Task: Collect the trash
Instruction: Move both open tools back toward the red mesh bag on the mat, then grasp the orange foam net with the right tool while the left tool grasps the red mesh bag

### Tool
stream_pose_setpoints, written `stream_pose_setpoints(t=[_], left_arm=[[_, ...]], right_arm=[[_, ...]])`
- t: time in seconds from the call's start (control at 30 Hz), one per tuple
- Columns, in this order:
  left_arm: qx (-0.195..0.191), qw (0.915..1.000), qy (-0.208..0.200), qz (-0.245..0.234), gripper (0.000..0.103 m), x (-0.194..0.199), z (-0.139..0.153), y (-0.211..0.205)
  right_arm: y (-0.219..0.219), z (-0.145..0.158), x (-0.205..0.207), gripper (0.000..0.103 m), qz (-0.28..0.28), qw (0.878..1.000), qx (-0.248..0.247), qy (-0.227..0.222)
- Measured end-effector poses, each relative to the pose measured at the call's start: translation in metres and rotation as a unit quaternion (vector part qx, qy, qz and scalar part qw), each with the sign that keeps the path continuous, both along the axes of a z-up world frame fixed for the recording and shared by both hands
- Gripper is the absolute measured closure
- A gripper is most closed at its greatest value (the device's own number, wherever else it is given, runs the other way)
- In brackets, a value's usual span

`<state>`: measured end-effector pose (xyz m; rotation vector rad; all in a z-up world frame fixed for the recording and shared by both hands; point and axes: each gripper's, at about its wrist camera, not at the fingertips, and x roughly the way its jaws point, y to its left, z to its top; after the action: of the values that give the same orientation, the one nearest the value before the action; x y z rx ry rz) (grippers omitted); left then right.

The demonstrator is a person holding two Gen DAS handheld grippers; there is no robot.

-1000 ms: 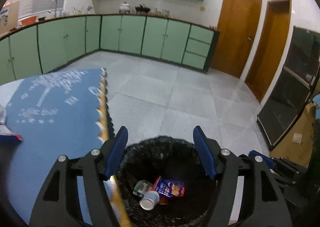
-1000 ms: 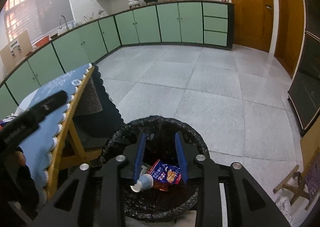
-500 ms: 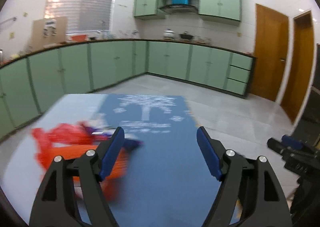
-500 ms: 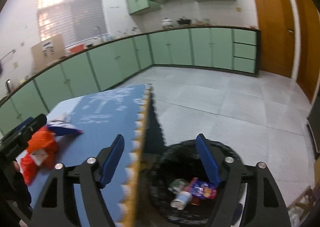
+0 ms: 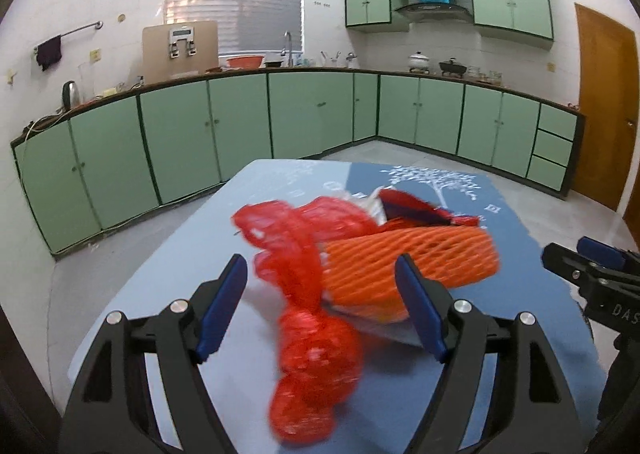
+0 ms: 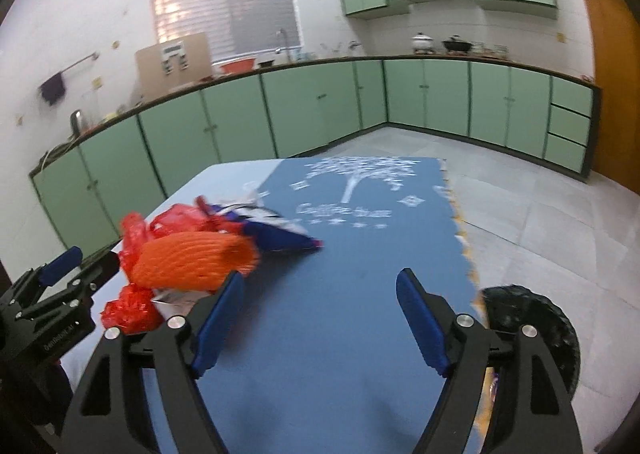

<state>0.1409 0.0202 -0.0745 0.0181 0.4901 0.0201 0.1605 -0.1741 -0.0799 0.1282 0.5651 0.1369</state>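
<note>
In the left wrist view, the left gripper (image 5: 320,306) hangs over the counter (image 5: 168,274) with its jaws spread wide and empty, framing a loose heap of trash. Nearest lies a red mesh bag (image 5: 308,310), crumpled and knotted into lumps; behind it sits an orange foam net sleeve (image 5: 412,258), tubular with an open lattice, and past that a red and dark blue wrapper (image 5: 416,210) with a white scrap. All of it looks very light, soft and springy, likely to squash rather than break, so a pinch across a bunched lump of the mesh should hold better than a grab at a loose edge. In the right wrist view, the right gripper (image 6: 320,314) also has its jaws released and empty, over bare blue cloth (image 6: 340,294), with the same heap off to its left. The black-lined bin (image 6: 528,318) stands on the floor just beyond the counter's right edge, close enough for a short carry.
</note>
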Motion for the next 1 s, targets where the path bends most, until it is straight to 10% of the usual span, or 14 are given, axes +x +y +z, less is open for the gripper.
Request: stream_pose_setpoints(t=[0.47, 0.7, 1.0], left_arm=[[-0.024, 0.9993, 0.014, 0.023, 0.03, 0.008, -0.011, 0.042], [-0.029, 0.9991, 0.017, 0.025, 0.03, 0.01, -0.014, 0.047], [-0.03, 0.9992, 0.015, 0.02, 0.03, 0.004, -0.01, 0.044]], right_arm=[[0.052, -0.007, 0.025, 0.044, 0.047, 0.999, 0.001, 0.017], [0.06, -0.01, 0.027, 0.091, 0.103, 0.994, 0.029, 0.029], [0.041, 0.019, -0.002, 0.095, 0.11, 0.992, 0.052, -0.012]])
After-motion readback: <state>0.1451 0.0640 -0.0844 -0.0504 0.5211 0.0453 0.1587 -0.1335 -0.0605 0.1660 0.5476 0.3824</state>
